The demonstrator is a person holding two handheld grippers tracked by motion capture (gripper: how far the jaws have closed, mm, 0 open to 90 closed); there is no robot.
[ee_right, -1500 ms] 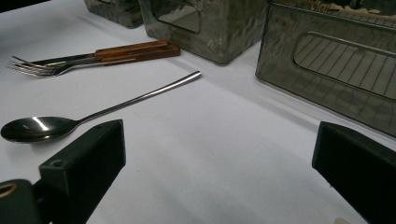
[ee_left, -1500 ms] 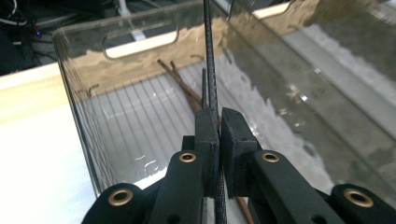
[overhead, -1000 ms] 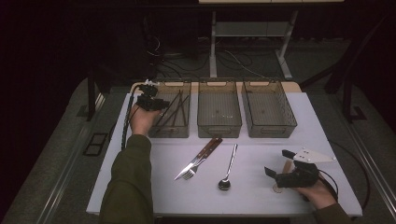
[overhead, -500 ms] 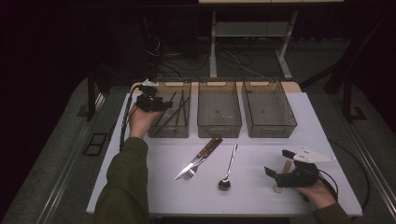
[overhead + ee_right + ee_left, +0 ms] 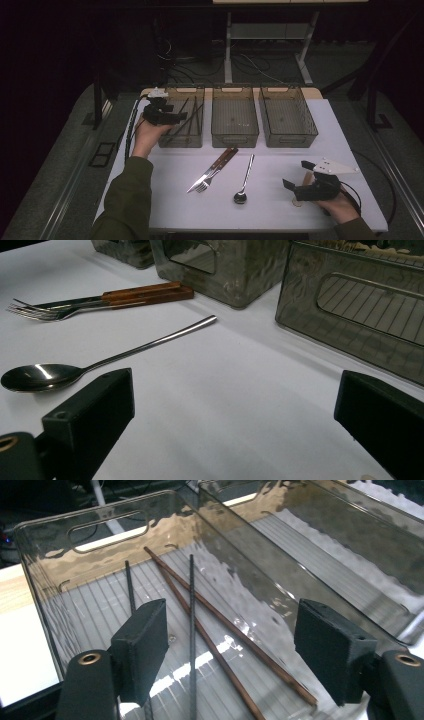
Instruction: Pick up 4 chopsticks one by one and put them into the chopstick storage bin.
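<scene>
Room's dark from where I'm driving; most of the light falls on the white surface [image 5: 280, 210], everything past it fades to black. Surface has a pale wood strip along its far edge [image 5: 150, 92]. Grey floor [image 5: 65, 165] on both sides, with a raised metal rail [image 5: 75, 192] running along the left. Behind, a second table on a light metal frame [image 5: 228, 50] with a crossbar, loose black cables [image 5: 175, 62] tangled on the floor under it. Dark stand legs [image 5: 372, 95] at far right.

Three bins [image 5: 234, 122], four chopsticks [image 5: 190, 630], one fork [image 5: 200, 186], knife [image 5: 216, 167], spoon [image 5: 243, 185]
</scene>
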